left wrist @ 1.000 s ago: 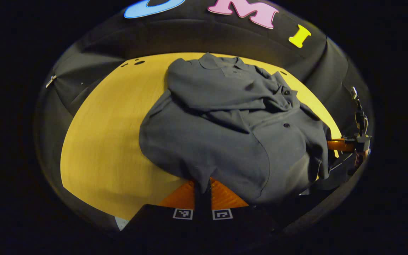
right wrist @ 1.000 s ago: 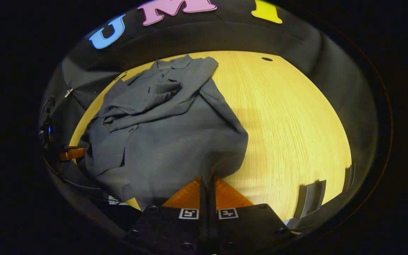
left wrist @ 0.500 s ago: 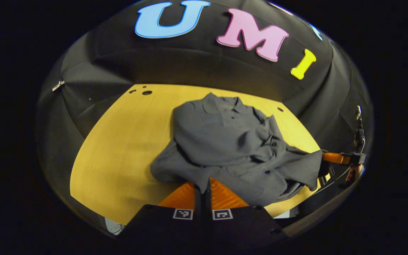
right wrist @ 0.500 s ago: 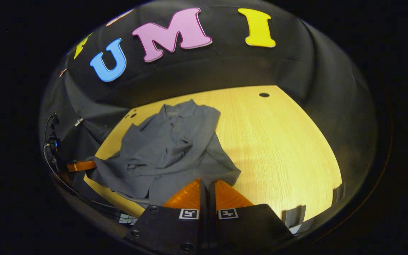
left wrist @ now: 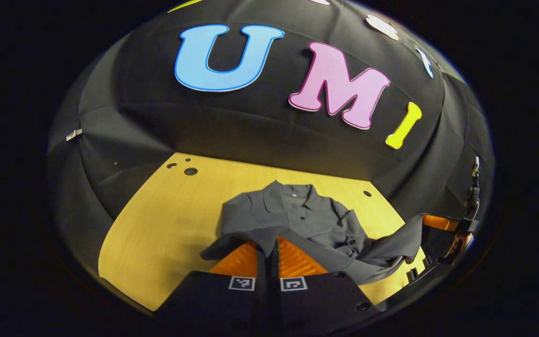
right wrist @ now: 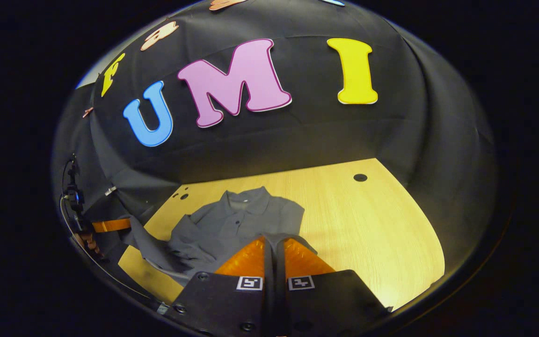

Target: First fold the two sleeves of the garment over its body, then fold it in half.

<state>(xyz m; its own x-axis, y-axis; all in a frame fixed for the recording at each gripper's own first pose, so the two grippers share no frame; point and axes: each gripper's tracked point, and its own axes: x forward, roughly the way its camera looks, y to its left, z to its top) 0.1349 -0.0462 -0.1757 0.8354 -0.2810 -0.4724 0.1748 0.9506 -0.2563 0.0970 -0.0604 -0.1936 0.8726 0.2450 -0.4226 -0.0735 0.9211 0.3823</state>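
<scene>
A grey collared shirt lies on the yellow wooden table, collar toward the far wall, sleeves bunched over its body. My left gripper is shut on the shirt's near hem, which drapes over its fingers. In the right gripper view the same shirt lies at lower left, and my right gripper is shut on the other end of the hem. The right gripper also appears at the far right of the left gripper view, and the left gripper at the left of the right gripper view, both holding cloth stretched between them.
The table has small round holes at its far corners. Black cloth walls surround the table on all sides. Bare wood lies left of the shirt in the left gripper view and right of it in the right gripper view.
Both grippers have carried the near hem forward toward the collar while tilting up; the shirt now looks smaller and farther, and more of the wall is in view.
</scene>
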